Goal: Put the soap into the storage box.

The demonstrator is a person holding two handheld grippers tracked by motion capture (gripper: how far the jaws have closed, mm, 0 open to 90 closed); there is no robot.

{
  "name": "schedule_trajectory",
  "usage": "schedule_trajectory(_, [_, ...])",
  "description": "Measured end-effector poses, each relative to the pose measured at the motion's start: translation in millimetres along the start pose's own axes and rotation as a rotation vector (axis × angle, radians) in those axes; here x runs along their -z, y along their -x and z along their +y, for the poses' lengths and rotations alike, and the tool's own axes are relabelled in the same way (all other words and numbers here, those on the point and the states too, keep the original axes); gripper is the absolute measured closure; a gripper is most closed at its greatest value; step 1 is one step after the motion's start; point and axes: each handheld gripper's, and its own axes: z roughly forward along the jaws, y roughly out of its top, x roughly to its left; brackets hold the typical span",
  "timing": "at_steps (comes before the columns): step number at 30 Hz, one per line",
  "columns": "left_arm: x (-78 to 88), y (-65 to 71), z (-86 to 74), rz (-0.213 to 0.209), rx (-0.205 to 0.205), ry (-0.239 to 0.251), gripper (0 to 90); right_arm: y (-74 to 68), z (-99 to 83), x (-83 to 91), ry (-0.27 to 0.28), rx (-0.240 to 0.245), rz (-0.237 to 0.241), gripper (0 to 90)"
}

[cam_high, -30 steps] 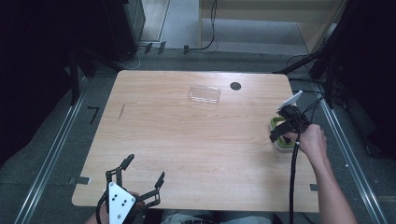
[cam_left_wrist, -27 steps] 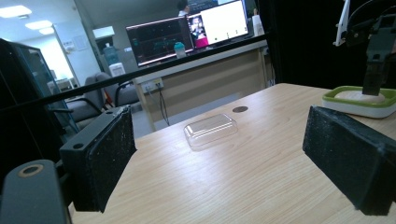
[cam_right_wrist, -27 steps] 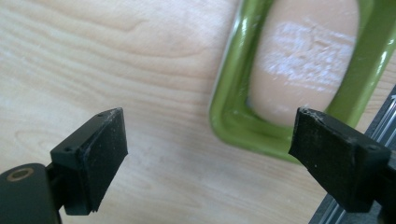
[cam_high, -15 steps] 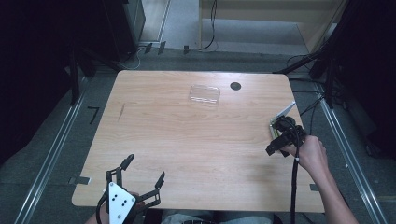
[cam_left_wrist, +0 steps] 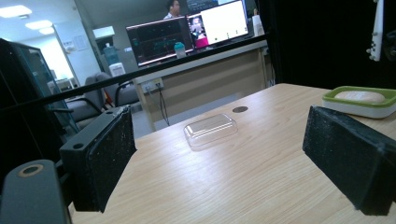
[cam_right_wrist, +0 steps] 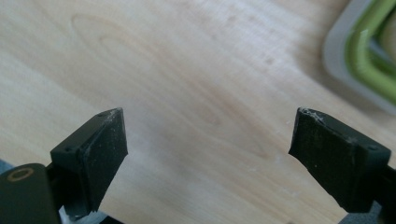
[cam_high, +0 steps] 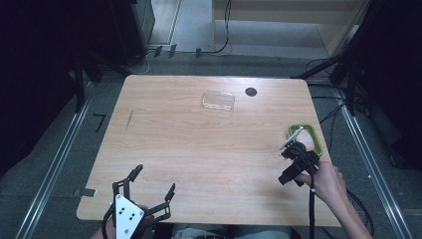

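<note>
From the high view I count two tongs, one clear plastic lid (cam_high: 218, 100), one green-rimmed soap dish (cam_high: 315, 142) and one dark round hole (cam_high: 251, 91) in the wooden surface (cam_high: 199, 154). My left tongs (cam_high: 149, 186) sit at the near left edge, spread wide with nothing between them. My right tongs (cam_high: 293, 164) hang low over the right side, just beside the soap dish's near end. The lid lies toward the far edge, well apart from both.

In the left gripper view, my left tongs (cam_left_wrist: 233, 163) stand spread and empty. Beyond them lies one lid (cam_left_wrist: 210, 129), and at right one dish (cam_left_wrist: 359, 103) holding one pale bar of soap (cam_left_wrist: 360, 96).

In the right gripper view, my right tongs (cam_right_wrist: 208, 154) are spread over bare wood, pinching nothing; the dish (cam_right_wrist: 359, 51) sits at the upper right corner.
</note>
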Motion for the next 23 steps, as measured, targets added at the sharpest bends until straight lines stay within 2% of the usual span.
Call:
schedule_trajectory(4, [0.1, 0.3, 0.1, -0.001, 0.0, -0.001, 9.9, -9.1, -6.9, -4.4, -0.006, 0.014, 0.002, 10.9])
schedule_trajectory(7, [0.2, 0.4, 0.2, 0.0, 0.0, -0.002, 9.9, -20.8, -15.4, -11.6, -0.024, 0.057, 0.006, 11.0])
schedule_trajectory(11, [0.1, 0.3, 0.2, 0.001, 0.002, -0.001, 9.9, -29.3, -23.3, -17.9, -0.017, 0.078, 0.011, 11.0])
schedule_trajectory(17, [-0.3, -0.1, 0.0, 0.002, 0.002, 0.001, 9.9, -36.9, -35.2, -30.3, -0.024, 0.092, 0.02, 10.9])
schedule_trajectory(19, [-0.4, 0.1, 0.0, 0.0, 0.0, 0.001, 9.9, -38.6, -41.3, -35.9, -0.025, 0.083, 0.03, 10.8])
schedule_trajectory(23, [0.1, -0.4, -0.1, 0.003, 0.001, 0.005, 9.9, -40.5, -45.6, -37.7, -0.026, 0.084, 0.031, 10.8])
